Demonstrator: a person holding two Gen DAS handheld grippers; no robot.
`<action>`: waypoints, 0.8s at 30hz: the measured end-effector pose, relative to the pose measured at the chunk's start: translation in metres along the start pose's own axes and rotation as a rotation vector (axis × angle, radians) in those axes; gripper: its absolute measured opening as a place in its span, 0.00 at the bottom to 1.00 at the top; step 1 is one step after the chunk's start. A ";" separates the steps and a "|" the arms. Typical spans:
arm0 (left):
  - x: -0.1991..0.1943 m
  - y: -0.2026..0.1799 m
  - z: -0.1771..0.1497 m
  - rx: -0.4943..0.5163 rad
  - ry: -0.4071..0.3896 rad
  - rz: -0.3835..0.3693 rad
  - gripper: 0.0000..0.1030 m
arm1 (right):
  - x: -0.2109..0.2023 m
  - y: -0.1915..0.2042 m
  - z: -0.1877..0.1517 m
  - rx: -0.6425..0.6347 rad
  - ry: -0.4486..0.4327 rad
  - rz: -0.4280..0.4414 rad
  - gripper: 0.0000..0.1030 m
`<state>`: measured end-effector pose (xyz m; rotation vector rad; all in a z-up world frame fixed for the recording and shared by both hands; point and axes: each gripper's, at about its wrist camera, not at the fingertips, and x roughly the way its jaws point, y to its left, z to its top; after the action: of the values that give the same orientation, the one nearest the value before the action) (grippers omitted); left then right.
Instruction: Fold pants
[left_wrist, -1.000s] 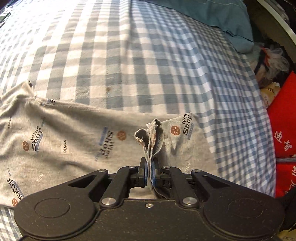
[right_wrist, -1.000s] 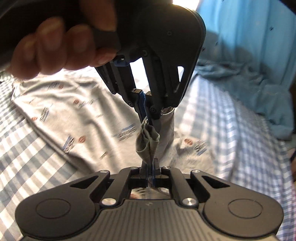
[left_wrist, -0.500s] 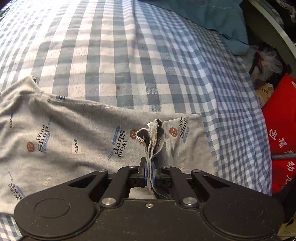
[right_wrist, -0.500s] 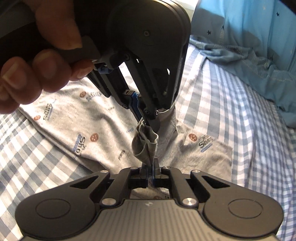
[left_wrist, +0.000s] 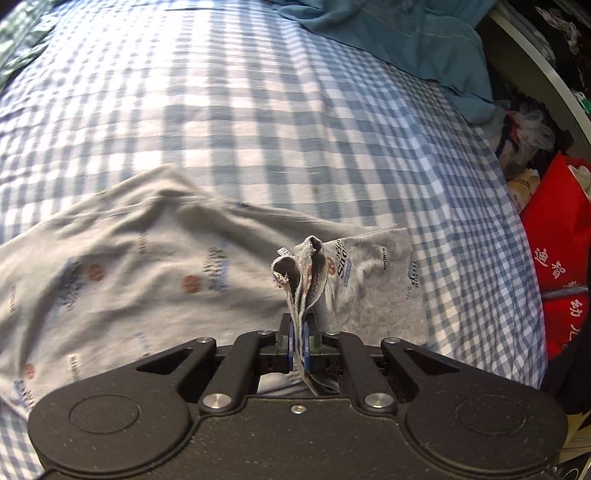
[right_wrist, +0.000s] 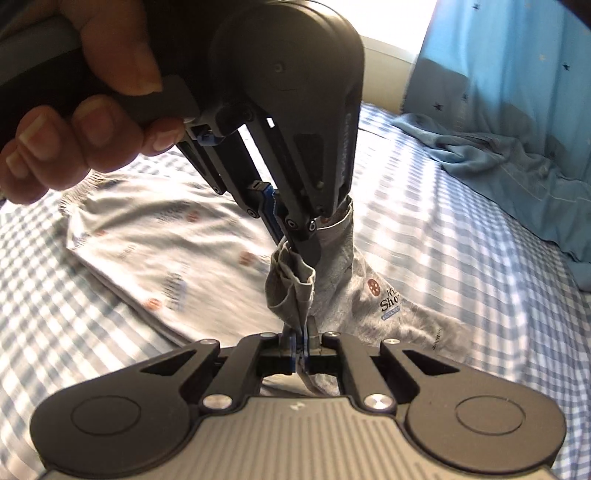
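Grey printed pants lie spread on the blue checked bed sheet. My left gripper is shut on a bunched edge of the pants, which sticks up between its blue pads. In the right wrist view my right gripper is shut on another bunch of the same edge of the pants. The left gripper hangs just above and beyond it, held by a hand, pinching cloth right beside mine. The lifted cloth slopes down to the sheet on the right.
A crumpled teal blanket lies at the far end of the bed, seen as blue bedding below a blue curtain. Red bags and clutter stand off the bed's right edge.
Both grippers have carried the pinched edge across the bed and a little up. The pants have dragged along, and more sheet and the far blanket now show beyond them.
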<state>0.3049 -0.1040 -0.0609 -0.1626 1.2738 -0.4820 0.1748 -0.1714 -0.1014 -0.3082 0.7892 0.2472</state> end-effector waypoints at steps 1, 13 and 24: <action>-0.003 0.011 -0.003 -0.011 0.002 0.007 0.04 | 0.003 0.007 0.003 -0.002 0.003 0.011 0.03; 0.017 0.083 -0.023 -0.068 0.025 0.041 0.04 | 0.046 0.060 0.015 -0.017 0.089 0.084 0.04; 0.030 0.085 -0.038 -0.050 -0.034 0.252 0.77 | 0.039 0.009 -0.027 0.013 0.149 0.025 0.80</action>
<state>0.2972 -0.0358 -0.1310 -0.0509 1.2537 -0.2308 0.1809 -0.1691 -0.1489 -0.3074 0.9418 0.2446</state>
